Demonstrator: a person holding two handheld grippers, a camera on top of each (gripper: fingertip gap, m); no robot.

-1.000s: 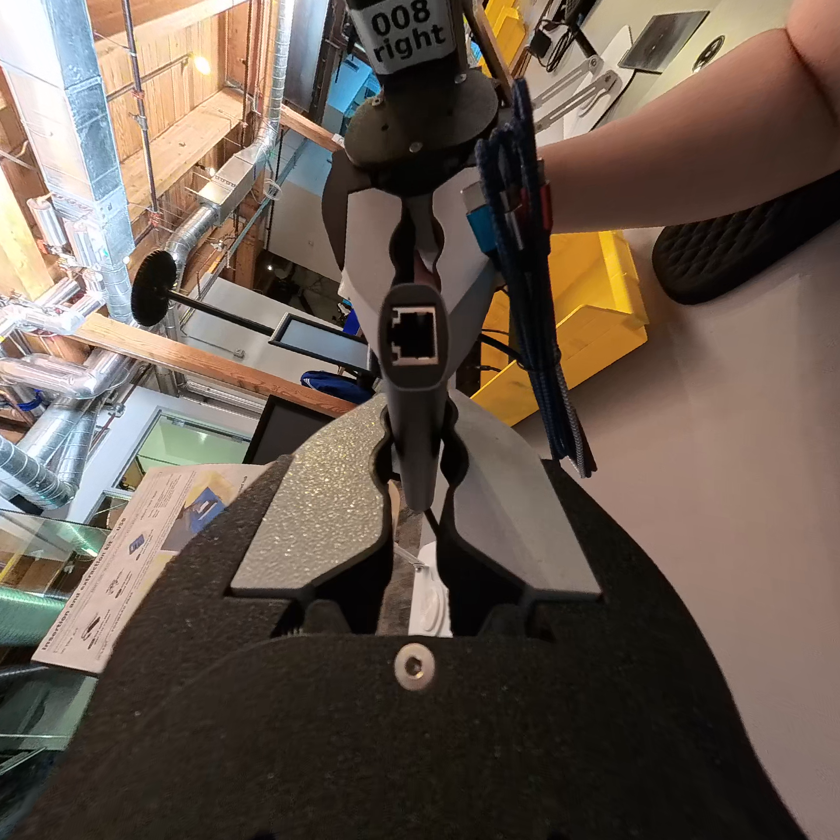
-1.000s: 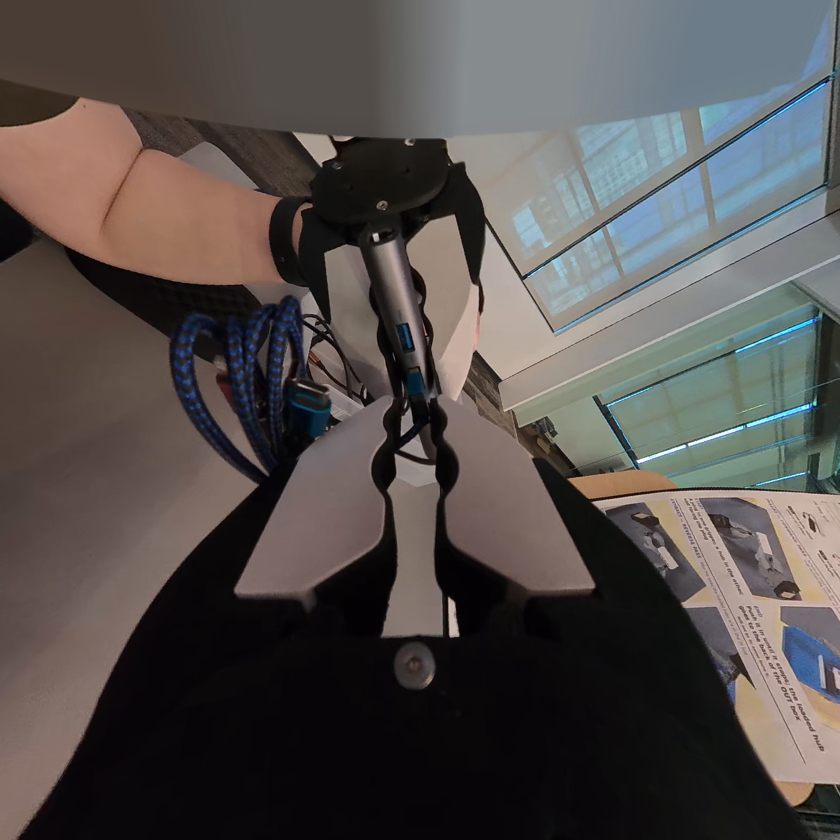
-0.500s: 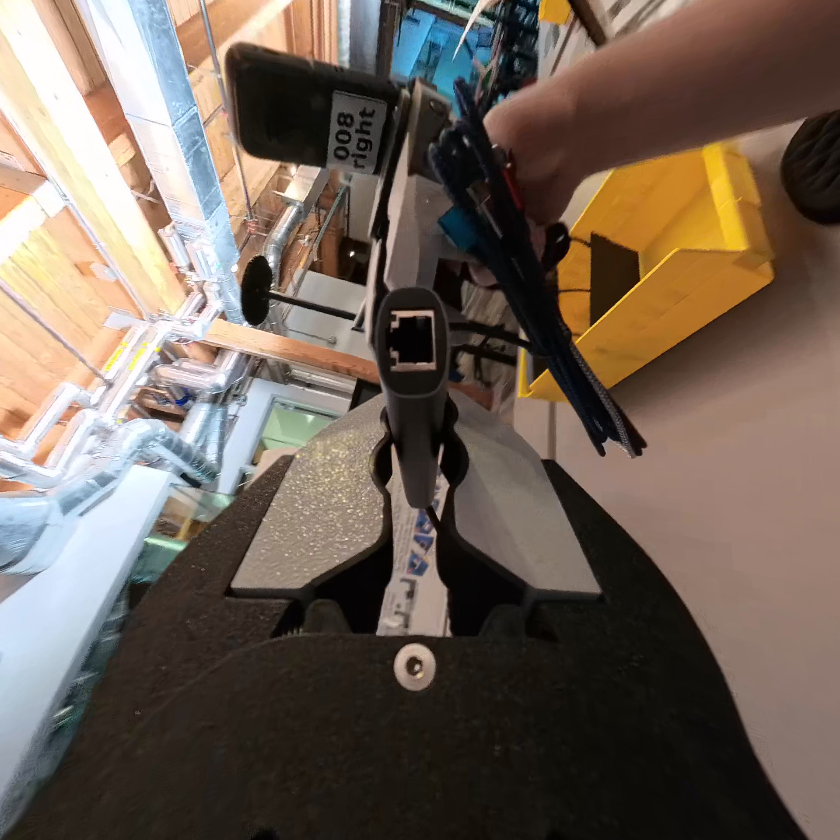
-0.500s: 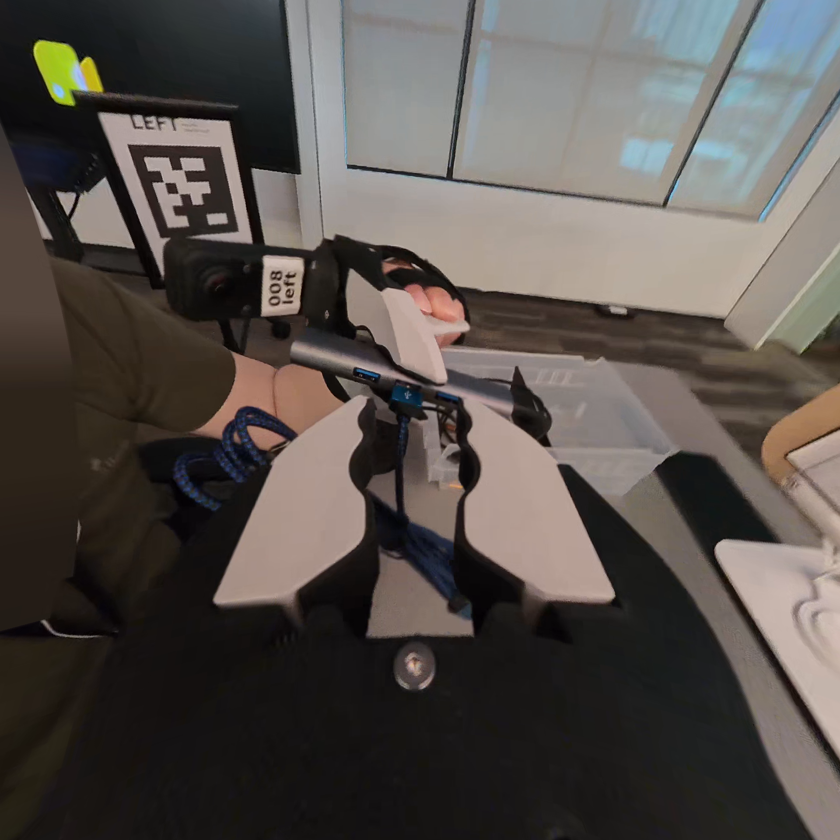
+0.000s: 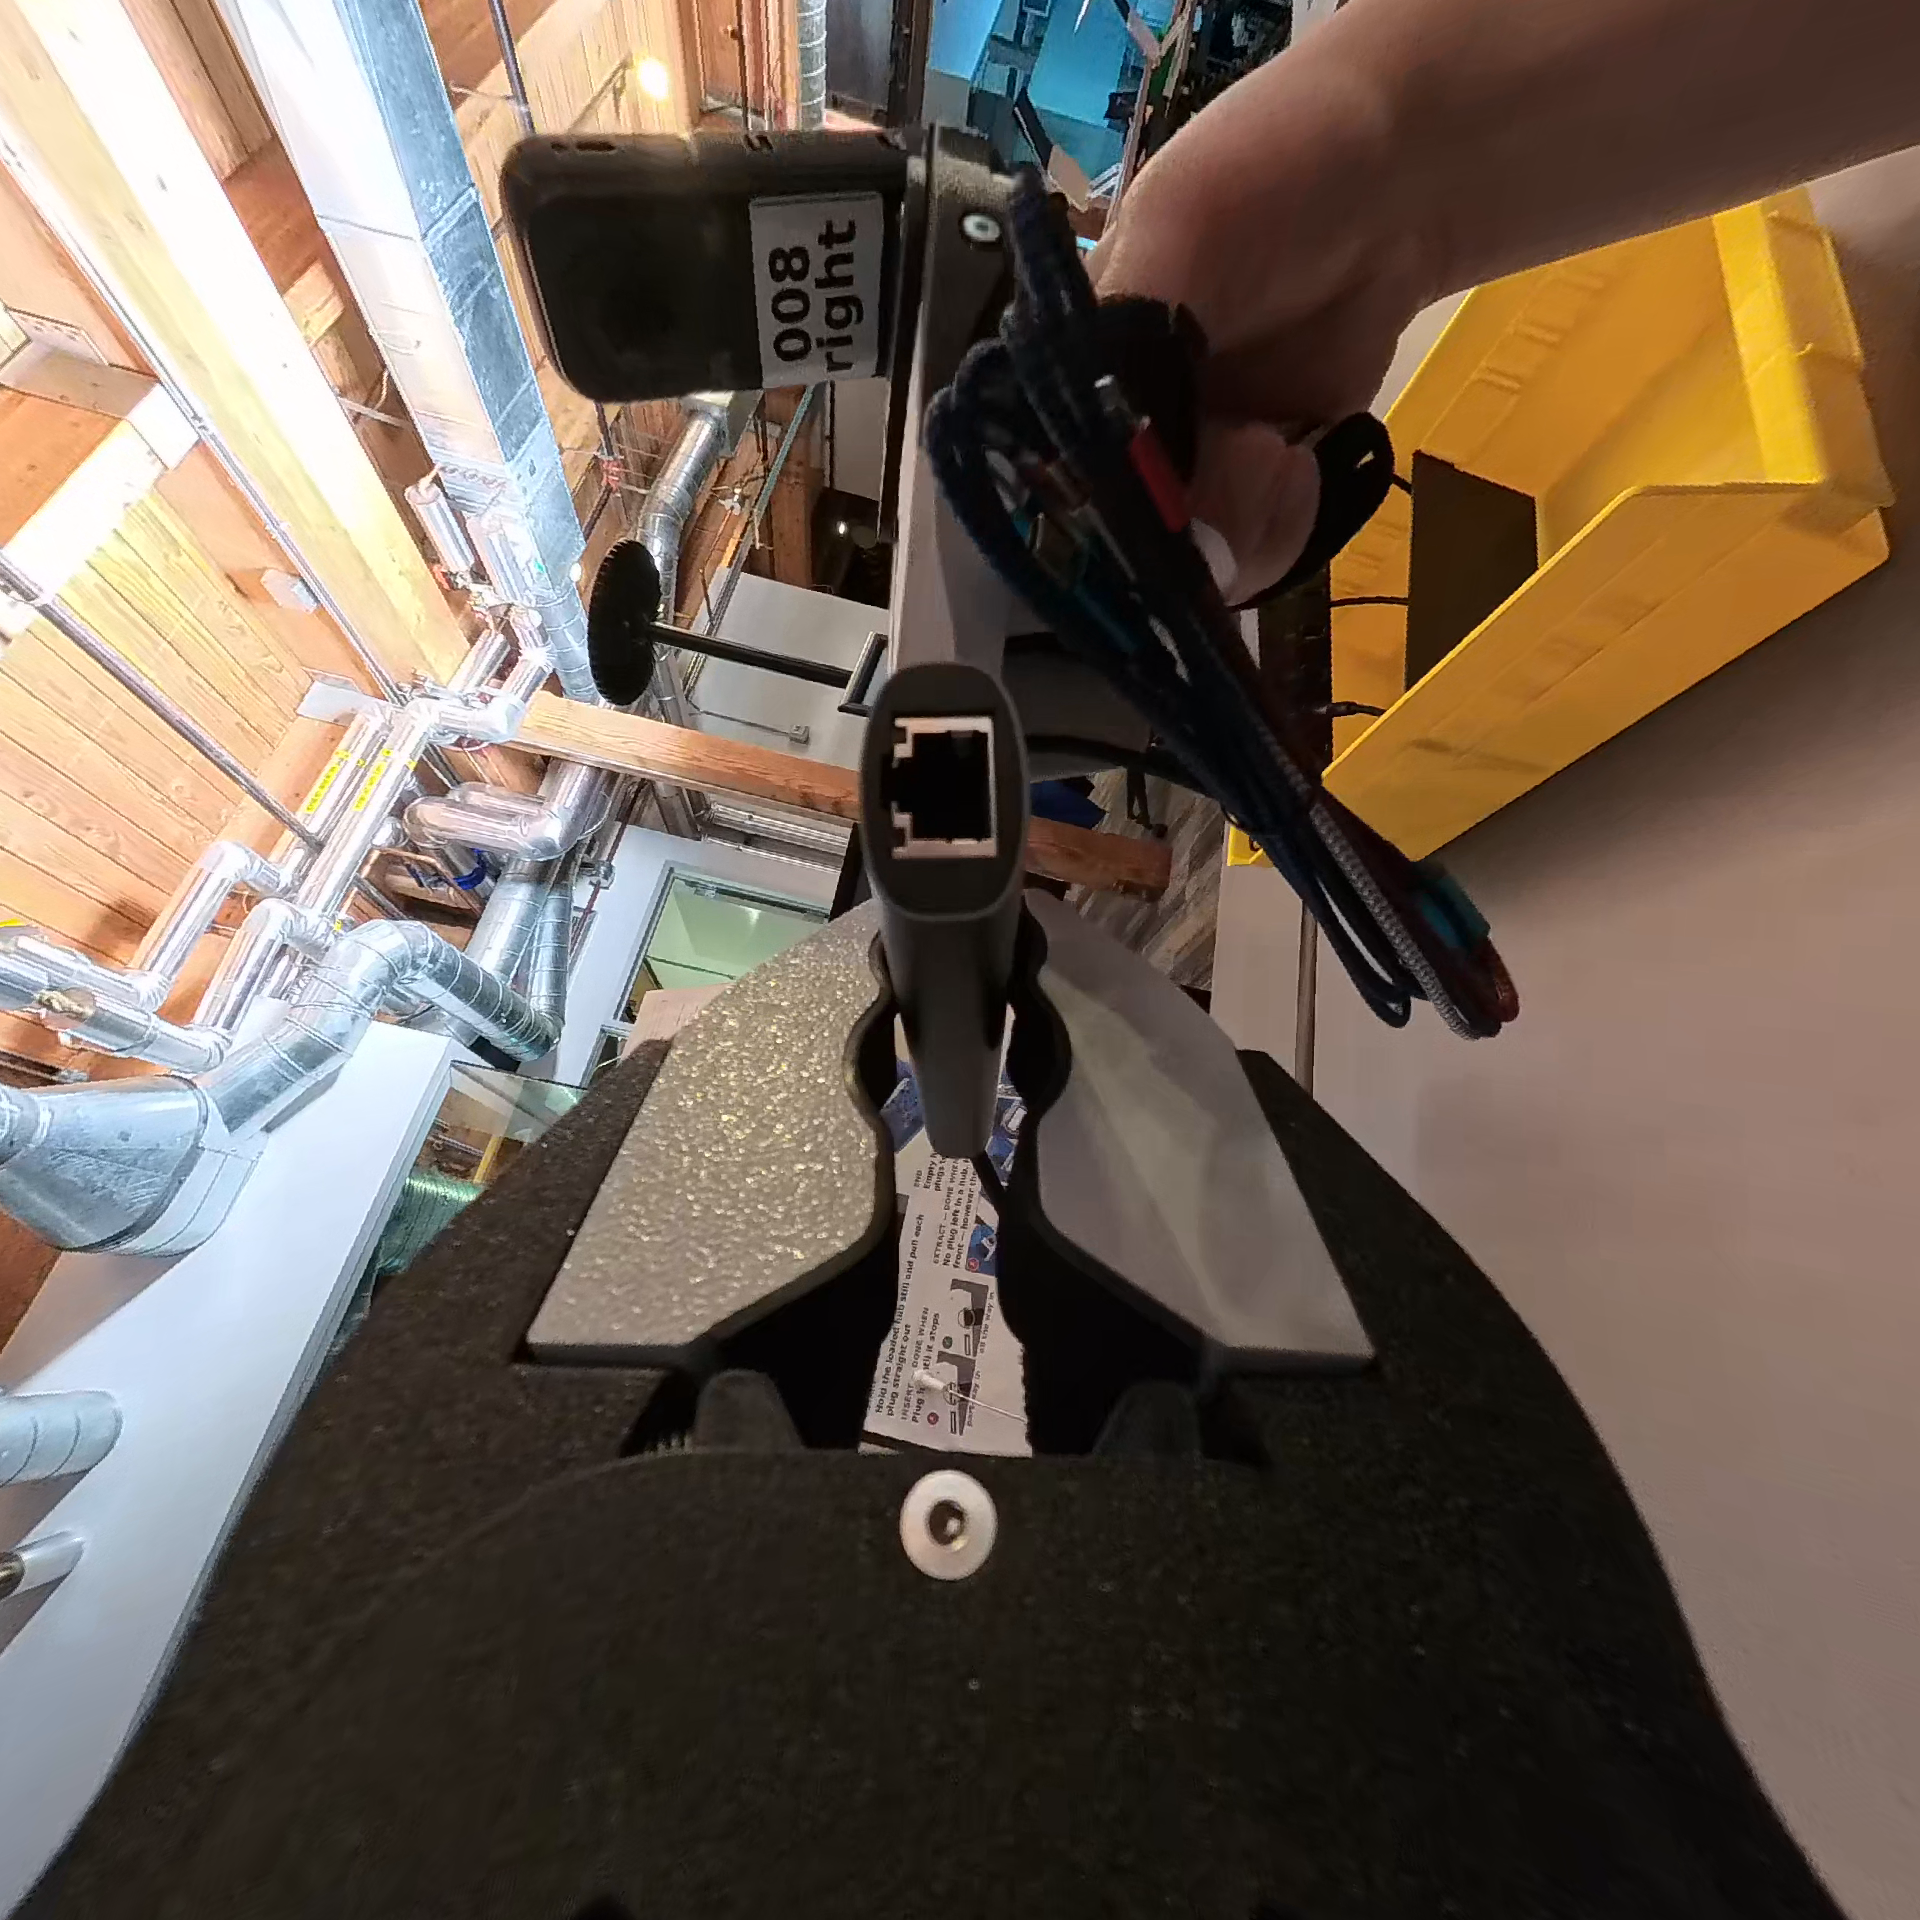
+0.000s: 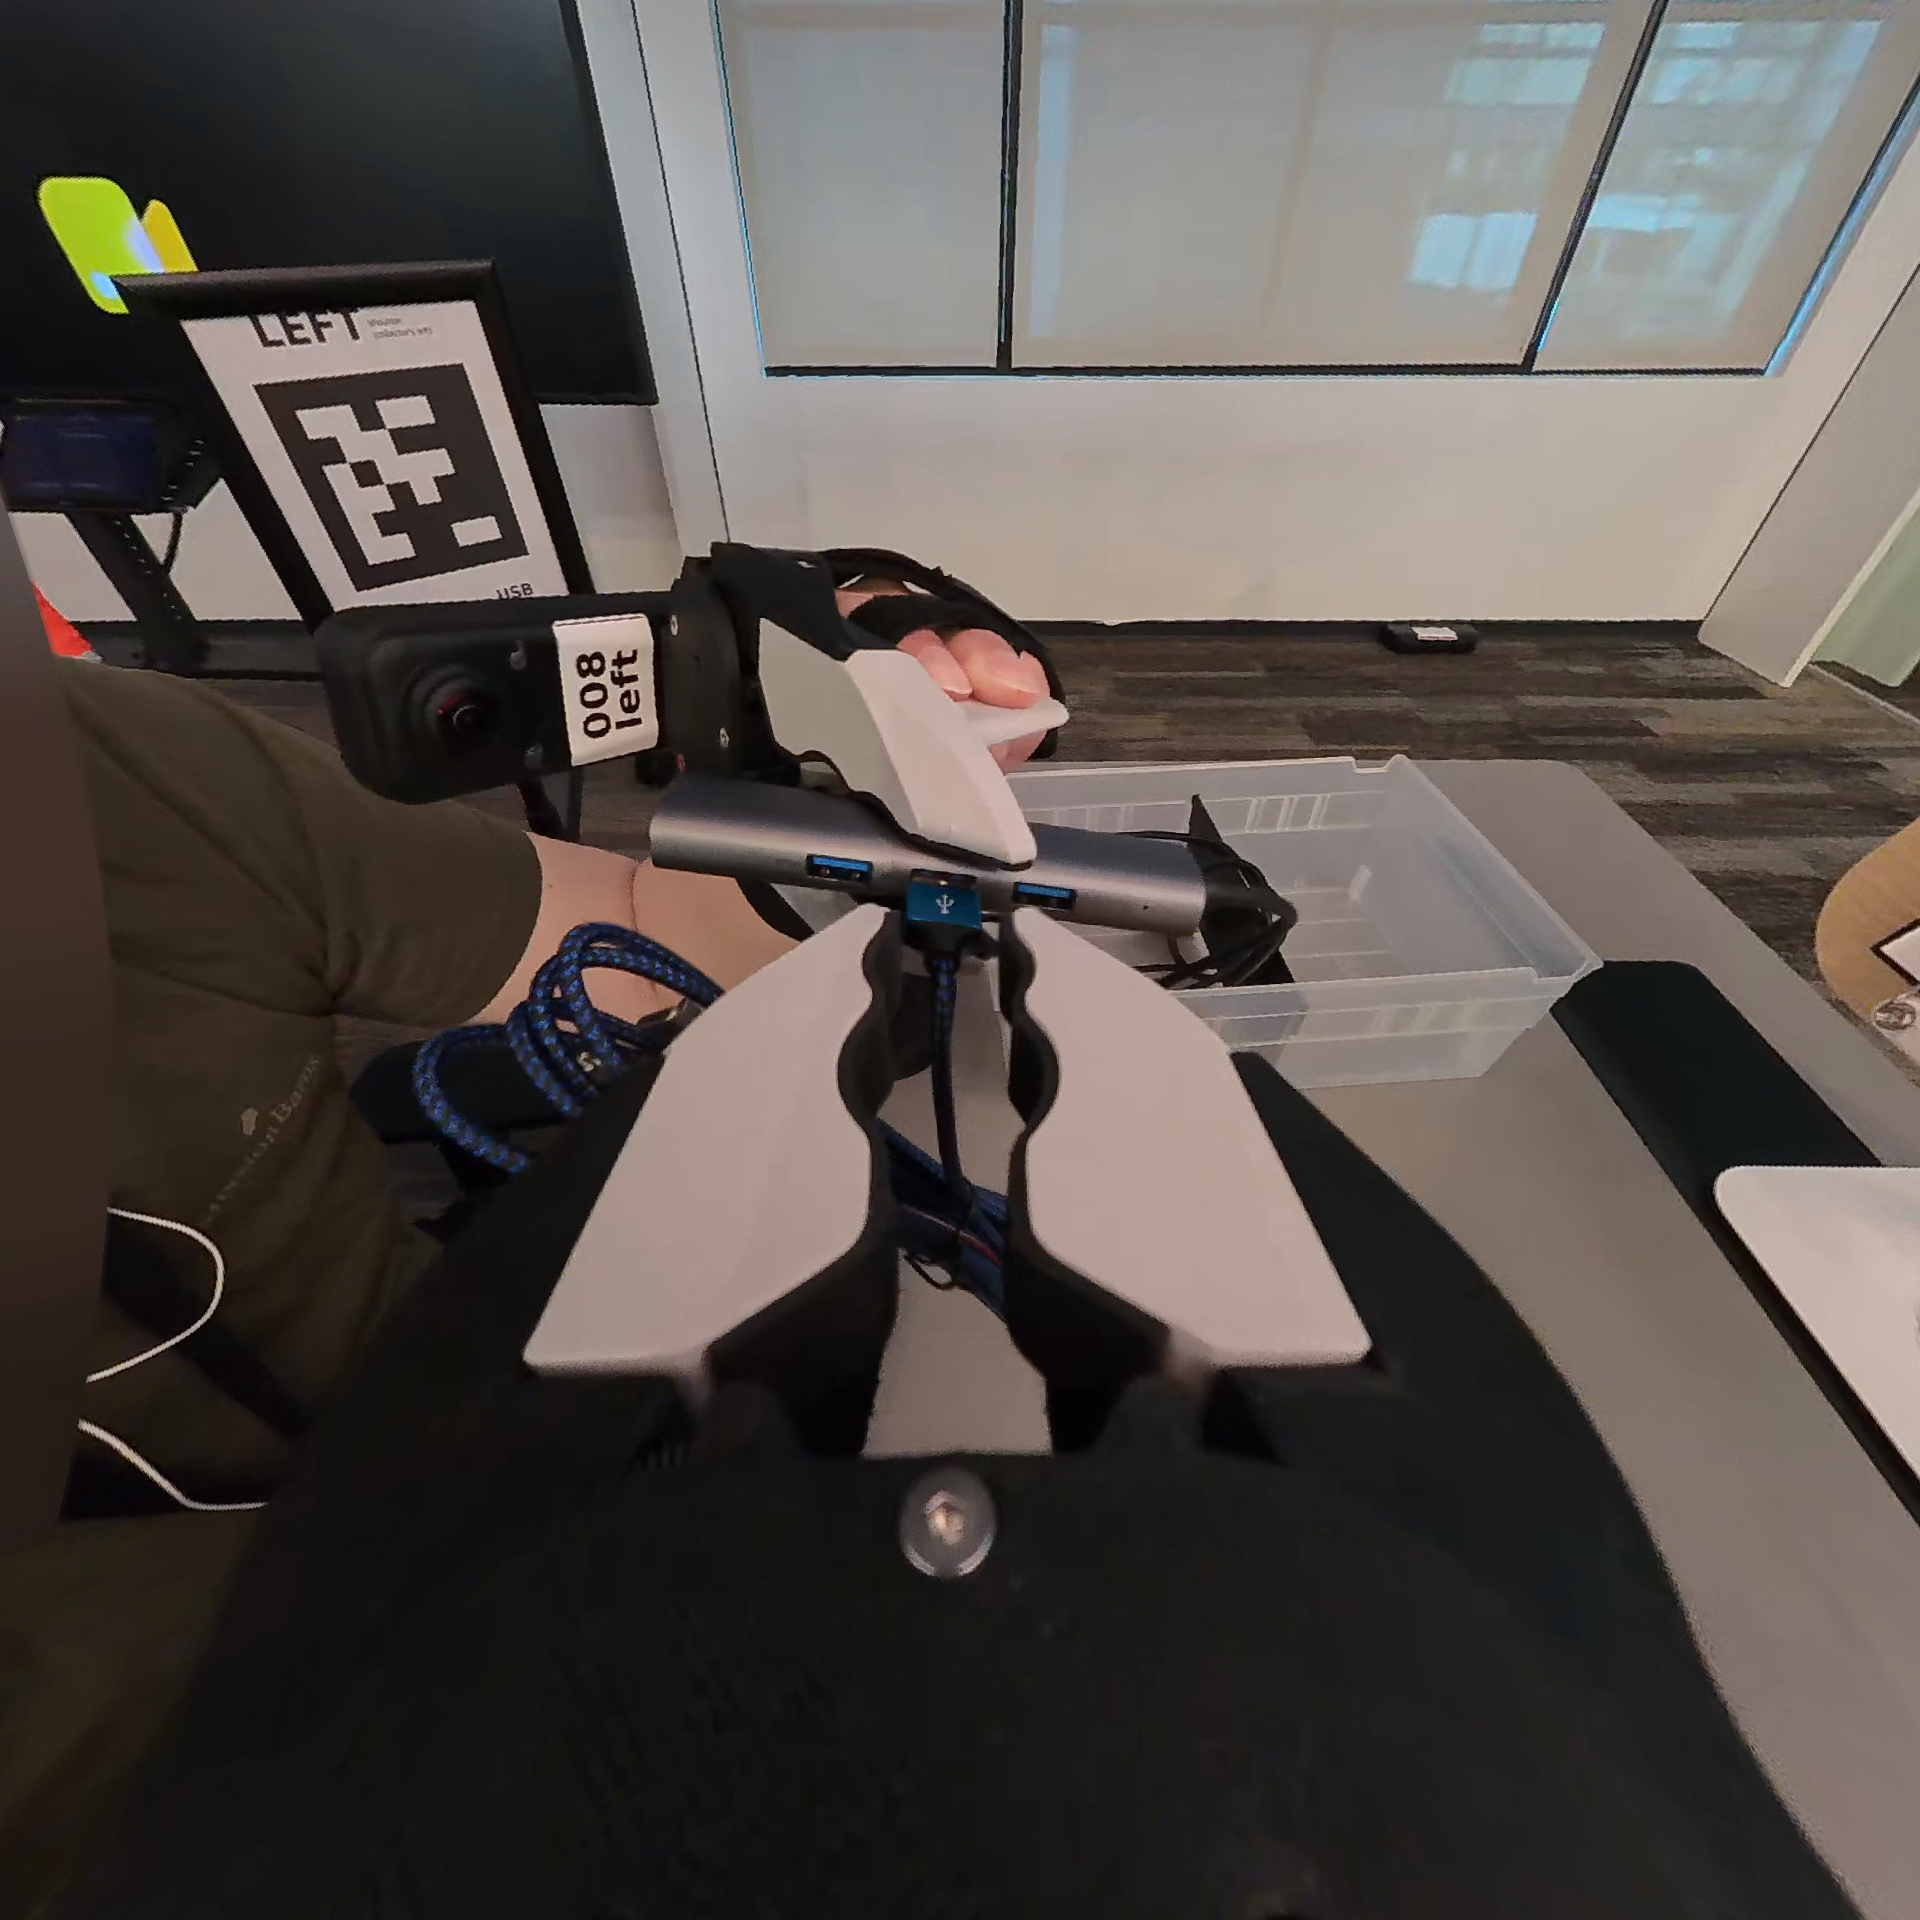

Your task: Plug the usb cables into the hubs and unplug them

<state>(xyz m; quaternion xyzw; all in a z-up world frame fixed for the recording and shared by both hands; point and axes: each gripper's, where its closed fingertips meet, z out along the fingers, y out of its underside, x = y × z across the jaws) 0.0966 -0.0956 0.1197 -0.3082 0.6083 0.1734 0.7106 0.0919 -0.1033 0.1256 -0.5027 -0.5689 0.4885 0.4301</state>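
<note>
My left gripper (image 5: 951,1008) is shut on a grey USB hub (image 5: 940,862), seen end-on with its network socket facing out. In the right wrist view the hub (image 6: 1122,883) lies crosswise, clamped by the left gripper (image 6: 987,842). A blue USB plug (image 6: 942,904) sits in the hub's middle port, with an empty blue port on each side. My right gripper (image 6: 942,925) is shut on that plug, and its braided cable (image 6: 943,1029) runs back between the fingers. A bundle of blue braided cables (image 6: 540,1039) hangs at the left; it also shows in the left wrist view (image 5: 1247,748) beside the right gripper (image 5: 956,520).
A clear plastic tray (image 6: 1382,935) with a black cable in it stands on the grey table (image 6: 1558,1299) behind the hub. A black mat (image 6: 1704,1070) and a white pad (image 6: 1829,1247) lie at the right. A yellow bin (image 5: 1621,499) stands beyond. A printed sheet (image 5: 935,1299) lies under my left gripper. Both grippers' tips are close together, under 4 cm apart.
Both grippers have turned together, so the views swung round and the hub now lies level and crosswise. The hub stays clamped and the blue plug stays in its port.
</note>
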